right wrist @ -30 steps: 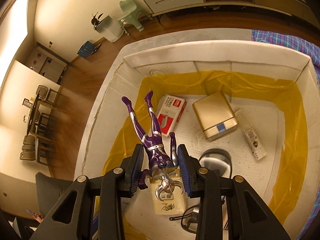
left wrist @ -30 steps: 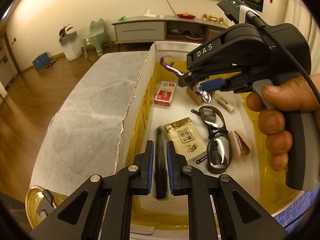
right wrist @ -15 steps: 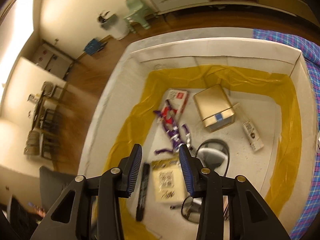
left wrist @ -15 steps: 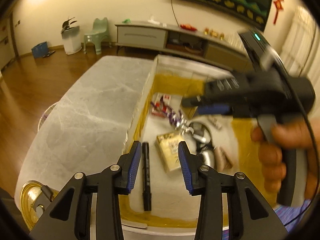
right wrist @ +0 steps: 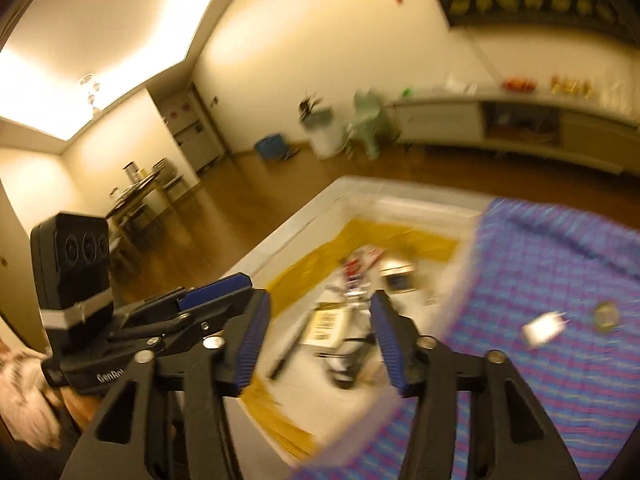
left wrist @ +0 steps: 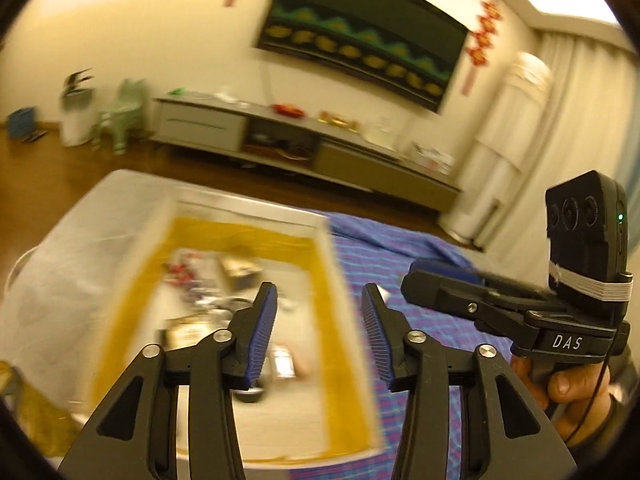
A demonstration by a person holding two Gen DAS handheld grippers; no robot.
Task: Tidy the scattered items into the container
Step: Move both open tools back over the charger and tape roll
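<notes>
The white box (left wrist: 248,210) with yellow lining holds several blurred items, among them a black marker (right wrist: 282,362), a purple figure (right wrist: 354,280) and glasses (right wrist: 352,356). My left gripper (left wrist: 319,296) hangs above the box's near right corner, its jaws opening with nothing between them. My right gripper (right wrist: 320,304) is lifted above the box's near edge, jaws also opening and empty. It shows from the side over the plaid cloth (left wrist: 400,264) as the right gripper (left wrist: 412,280). A small white item (right wrist: 542,328) and a round item (right wrist: 606,314) lie on the plaid cloth (right wrist: 560,280).
The box sits on a grey marble table (left wrist: 80,248) beside the cloth. A gold tin (left wrist: 24,400) lies at the table's near left. Beyond are a wooden floor, a long TV cabinet (left wrist: 280,136), a green child chair (left wrist: 120,120) and a white bin (left wrist: 76,116).
Both grippers opened, leaving the marker and the purple figure in the box. Both then rose and pulled back, the right one swinging toward the plaid cloth.
</notes>
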